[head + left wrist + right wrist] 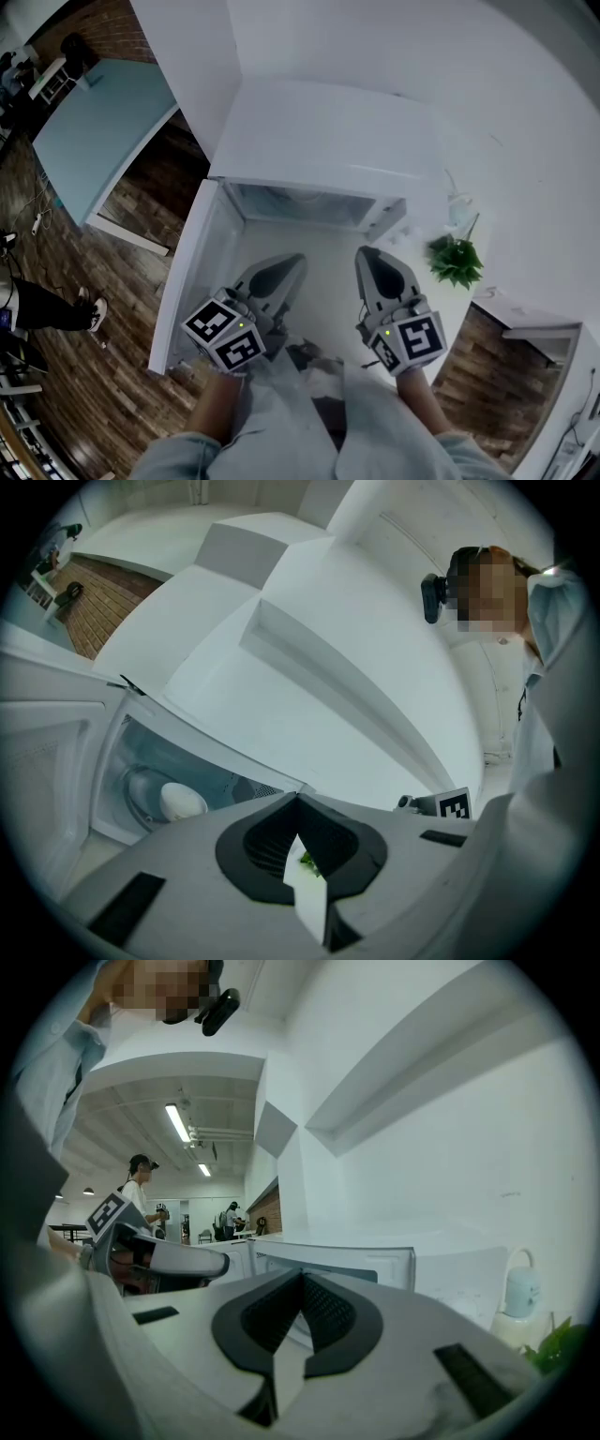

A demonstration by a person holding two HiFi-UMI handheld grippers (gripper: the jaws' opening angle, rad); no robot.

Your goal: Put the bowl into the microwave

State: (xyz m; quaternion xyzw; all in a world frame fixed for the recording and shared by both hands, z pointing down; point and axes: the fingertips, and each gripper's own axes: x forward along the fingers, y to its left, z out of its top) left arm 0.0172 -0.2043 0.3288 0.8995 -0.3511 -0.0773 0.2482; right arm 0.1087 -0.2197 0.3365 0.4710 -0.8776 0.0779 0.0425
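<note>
Closest in, the left gripper [289, 264] is pinched fully shut with nothing in it, and the right gripper [367, 255] beside it is just the same, closed tight and empty, both pointing level at the opening. To their left the microwave door [187, 281] hangs wide open, and past the tips sits the microwave [319, 141] itself. There it is: the bowl [181, 801], white and rounded, rests on the round plate deep in the cavity, well apart from either gripper. So the placing looks done, and I'd say what remains is getting clear. The way to do it well is to draw both grippers straight back, keeping the left one off the door's edge. If the door is to be closed, a flat, gentle push near its free edge should keep the bowl from being jolted. Further right stand a plant [455, 260] and a pale bottle [520, 1291]. The count: two grippers, one microwave, one door, one bowl, one plant, one bottle.
</note>
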